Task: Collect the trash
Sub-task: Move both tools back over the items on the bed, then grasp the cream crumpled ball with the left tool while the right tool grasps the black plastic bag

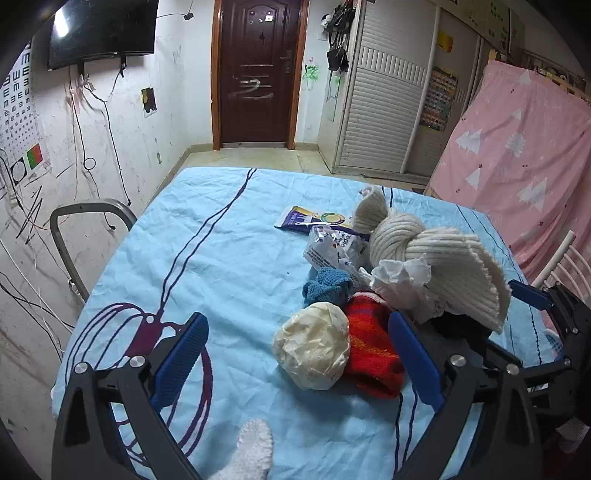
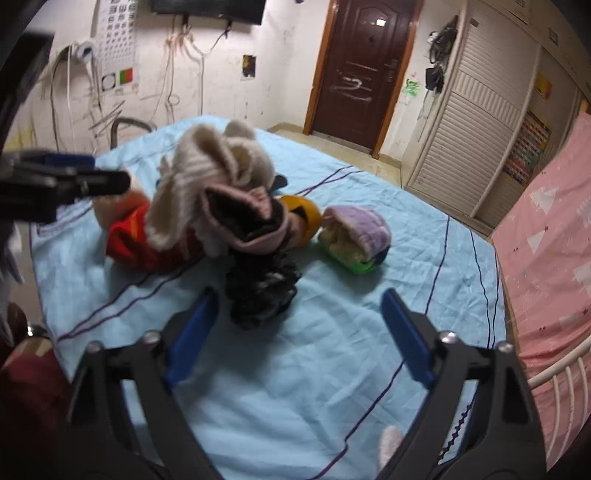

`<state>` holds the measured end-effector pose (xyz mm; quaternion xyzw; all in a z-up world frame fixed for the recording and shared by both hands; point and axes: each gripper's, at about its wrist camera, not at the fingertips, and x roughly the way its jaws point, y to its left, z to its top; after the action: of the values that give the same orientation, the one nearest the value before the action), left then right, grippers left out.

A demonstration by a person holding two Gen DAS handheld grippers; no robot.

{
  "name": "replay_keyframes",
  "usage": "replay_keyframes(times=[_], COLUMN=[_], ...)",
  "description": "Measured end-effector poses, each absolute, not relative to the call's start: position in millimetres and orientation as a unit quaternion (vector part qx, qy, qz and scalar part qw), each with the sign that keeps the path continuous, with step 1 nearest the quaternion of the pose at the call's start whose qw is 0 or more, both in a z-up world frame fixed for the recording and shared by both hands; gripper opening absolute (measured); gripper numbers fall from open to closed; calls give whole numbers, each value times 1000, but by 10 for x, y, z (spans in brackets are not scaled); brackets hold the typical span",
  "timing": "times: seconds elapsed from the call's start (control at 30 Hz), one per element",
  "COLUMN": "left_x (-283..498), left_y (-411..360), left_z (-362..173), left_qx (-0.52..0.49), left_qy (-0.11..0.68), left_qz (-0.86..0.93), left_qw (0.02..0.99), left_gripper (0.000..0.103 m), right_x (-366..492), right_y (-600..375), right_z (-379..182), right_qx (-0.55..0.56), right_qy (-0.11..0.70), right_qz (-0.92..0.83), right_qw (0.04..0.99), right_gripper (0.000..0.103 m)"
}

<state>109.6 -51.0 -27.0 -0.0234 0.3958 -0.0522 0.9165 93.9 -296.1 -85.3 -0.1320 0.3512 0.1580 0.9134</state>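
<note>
Gaping wide, left claw [image 1: 299,354] flanks cream paper wad [image 1: 312,345], not touching.

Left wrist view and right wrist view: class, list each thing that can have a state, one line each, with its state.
left gripper: open, empty
right gripper: open, empty
cream paper ball: crumpled, lying between the left fingers
white tissue: crumpled
printed wrapper: crumpled
door: shut
TV: off

on the surface [image 1: 229,258], a crumpled wad [image 1: 312,345] lies at 6 o'clock of the pile, touching a knit sock [image 1: 373,350] at its 3 o'clock; a ribbed garment [image 1: 424,251] sits behind, a flat packet [image 1: 314,219] at 11 o'clock.
</note>
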Motion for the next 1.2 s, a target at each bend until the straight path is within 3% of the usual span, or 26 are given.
replay_keyframes(times=[0.07, 0.13, 0.2, 0.27, 0.37, 0.87, 1.2], left_x=[1124, 1142, 1154, 1184, 1178, 864, 728], left_y=[-545, -567, -601, -611, -637, -741, -1320], left_z=[-289, -318, -351, -390, -404, 76, 519], left_qx=[-23, -21, -23, -28, -21, -20, -27], left_qy=[401, 404, 409, 414, 414, 351, 309], left_qz=[-59, -61, -61, -63, -59, -83, -178], left_qw=[914, 912, 910, 908, 908, 932, 934], left_gripper=[77, 70, 60, 41, 36, 36, 36], right_x=[959, 975, 1002, 982, 971, 836, 498], right_y=[-2963, -2949, -2933, -2909, -2920, -3489, -4470], right_z=[-873, -876, -895, -926, -906, -478, -84], right_qx=[-132, -139, -145, -145, -136, -49, 14], right_qy=[355, 357, 360, 364, 363, 306, 248], right_qz=[157, 156, 154, 158, 170, 166, 84], right_qw=[912, 910, 909, 906, 906, 936, 965], right_gripper=[65, 59, 46, 21, 17, 14, 14])
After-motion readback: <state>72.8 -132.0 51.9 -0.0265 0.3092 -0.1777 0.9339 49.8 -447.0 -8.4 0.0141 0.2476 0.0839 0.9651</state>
